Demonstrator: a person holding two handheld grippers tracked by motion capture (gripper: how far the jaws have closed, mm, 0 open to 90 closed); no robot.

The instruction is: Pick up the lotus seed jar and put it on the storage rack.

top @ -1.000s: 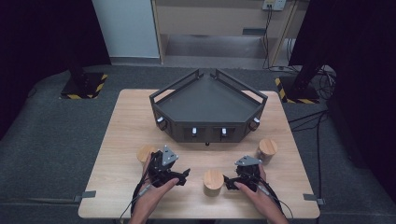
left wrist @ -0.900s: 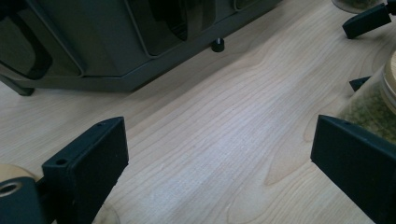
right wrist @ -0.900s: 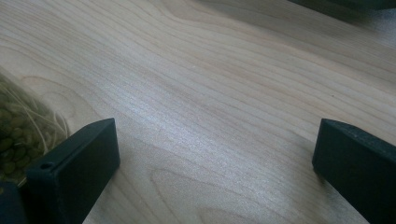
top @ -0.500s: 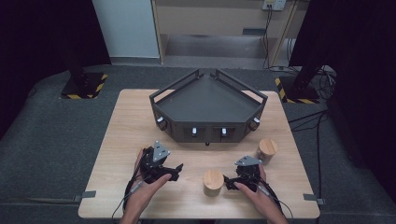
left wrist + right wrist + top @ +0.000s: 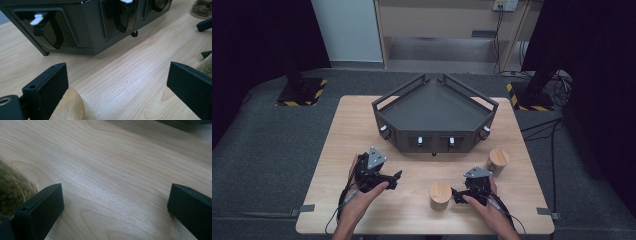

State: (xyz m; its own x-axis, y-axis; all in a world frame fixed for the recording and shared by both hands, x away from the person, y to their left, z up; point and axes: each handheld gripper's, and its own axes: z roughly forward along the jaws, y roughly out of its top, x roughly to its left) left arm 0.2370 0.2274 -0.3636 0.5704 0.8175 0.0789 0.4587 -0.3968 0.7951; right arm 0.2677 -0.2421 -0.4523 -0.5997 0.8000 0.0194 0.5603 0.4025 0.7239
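Jars with round wooden lids stand loose on the pale wooden table (image 5: 342, 125), one (image 5: 440, 194) at 6 o'clock and one (image 5: 498, 159) at 4 o'clock of the dark angular tray unit (image 5: 434, 107), nothing yet gripped, as left gripper (image 5: 393, 178) and right gripper (image 5: 455, 195) hover wide-jawed and empty

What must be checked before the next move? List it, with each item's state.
1. Left gripper open: ok, jaws wide apart.
2. Right gripper open: ok, jaws wide apart.
3. Wooden lid centred between the left jaws: not ok, it sits close by one jaw.
4. Bean jar between the right jaws: not ok, it lies outside one jaw, with bare table between them.
5. Way ahead to the dark unit: ok, bare wood.
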